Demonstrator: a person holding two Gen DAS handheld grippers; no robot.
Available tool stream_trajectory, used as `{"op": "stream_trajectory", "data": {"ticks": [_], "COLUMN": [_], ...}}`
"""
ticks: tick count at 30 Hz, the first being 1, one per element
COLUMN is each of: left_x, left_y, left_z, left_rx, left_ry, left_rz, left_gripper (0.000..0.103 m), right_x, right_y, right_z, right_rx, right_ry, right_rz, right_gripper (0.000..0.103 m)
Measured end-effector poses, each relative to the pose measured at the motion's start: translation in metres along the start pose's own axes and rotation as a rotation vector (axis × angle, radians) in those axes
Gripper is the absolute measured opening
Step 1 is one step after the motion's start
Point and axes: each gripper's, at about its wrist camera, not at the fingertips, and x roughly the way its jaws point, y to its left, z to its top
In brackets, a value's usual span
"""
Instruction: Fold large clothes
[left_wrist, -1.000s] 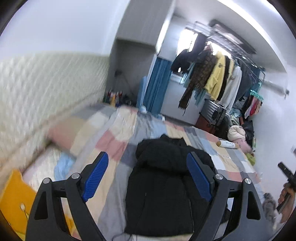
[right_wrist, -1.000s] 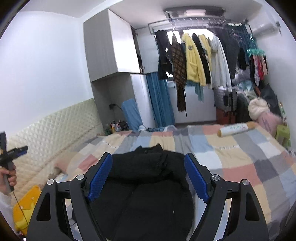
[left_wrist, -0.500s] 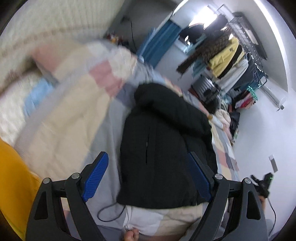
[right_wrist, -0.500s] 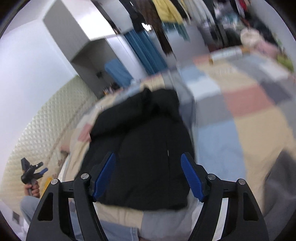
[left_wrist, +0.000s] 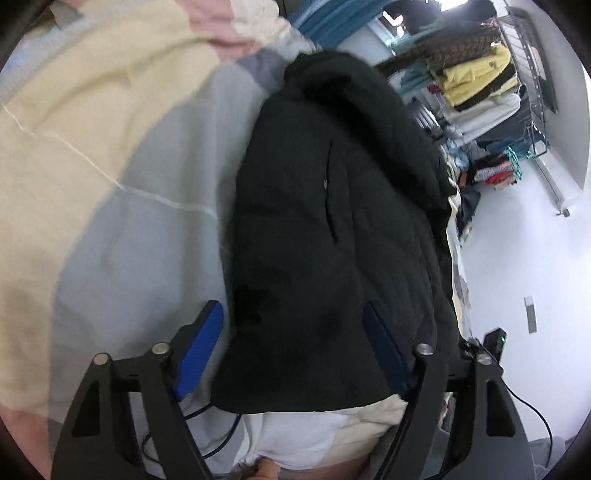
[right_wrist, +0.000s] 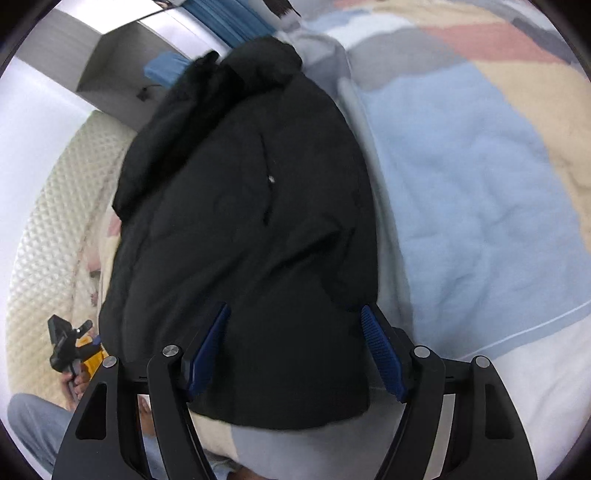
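Jacket (left_wrist: 332, 206), black and padded, lies flat on the bed (left_wrist: 122, 206), collar away from the cameras and hem toward the bed's near edge. Its folds are hard to read: the dark cloth swallows detail, and both views are smeared at the rims by blur. A zip line (left_wrist: 327, 192) down the front is just visible. The near hem is partly hidden behind the fingers in both views.

Seen from the left wrist, the left hand-held gripper (left_wrist: 291, 350) hangs over the jacket's hem with its blue pads (left_wrist: 199, 350) spread wide and nothing between them; the left pad is over the grey bedcover just beside the jacket's edge, the right pad over the black cloth. Whether either pad touches the cloth cannot be told. Beyond the jacket's right side hangs a rack of clothes (left_wrist: 476, 81), partly cut off by the lens rim.

Seen from the right wrist, the jacket (right_wrist: 243, 229) fills the middle, with the quilted headboard (right_wrist: 40, 229) to its left and the pastel bedcover (right_wrist: 476, 192) to its right. The right hand-held gripper (right_wrist: 295, 354) is likewise wide apart and holding nothing, both pads over the jacket's lower right part near the hem. The other gripper (right_wrist: 66, 343) shows small at the jacket's lower left.
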Motion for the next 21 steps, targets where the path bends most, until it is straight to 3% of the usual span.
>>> {"op": "stream_trajectory", "data": {"ticks": [4, 6, 10, 12, 16, 18, 21], "left_x": [0.002, -0.008, -0.025, -0.019, 0.008, 0.018, 0.018], "left_y": [-0.008, -0.016, -0.027, -0.021, -0.011, -0.003, -0.009], "left_z": [-0.003, -0.004, -0.003, -0.001, 0.002, -0.001, -0.004], "left_rx": [0.042, 0.073, 0.14, 0.112, 0.093, 0.045, 0.024], "left_ry": [0.023, 0.019, -0.005, 0.015, 0.068, 0.092, 0.092], "left_rz": [-0.019, -0.094, -0.175, -0.148, -0.019, -0.033, -0.074], "left_gripper": [0.062, 0.058, 0.058, 0.058, 0.06, 0.063, 0.064], "right_x": [0.005, -0.001, -0.015, -0.012, 0.011, 0.02, 0.015], "right_y": [-0.002, 0.008, 0.028, 0.028, 0.015, 0.007, 0.014], "right_z": [-0.002, -0.001, -0.001, -0.002, -0.005, -0.008, -0.007], "right_rx": [0.032, 0.006, -0.083, -0.096, -0.078, -0.061, -0.066], "right_ry": [0.017, 0.007, -0.013, -0.002, 0.056, 0.082, 0.065], "right_rz": [0.091, 0.16, 0.269, 0.24, 0.124, 0.11, 0.167], "right_gripper": [0.073, 0.073, 0.073, 0.073, 0.073, 0.073, 0.071]}}
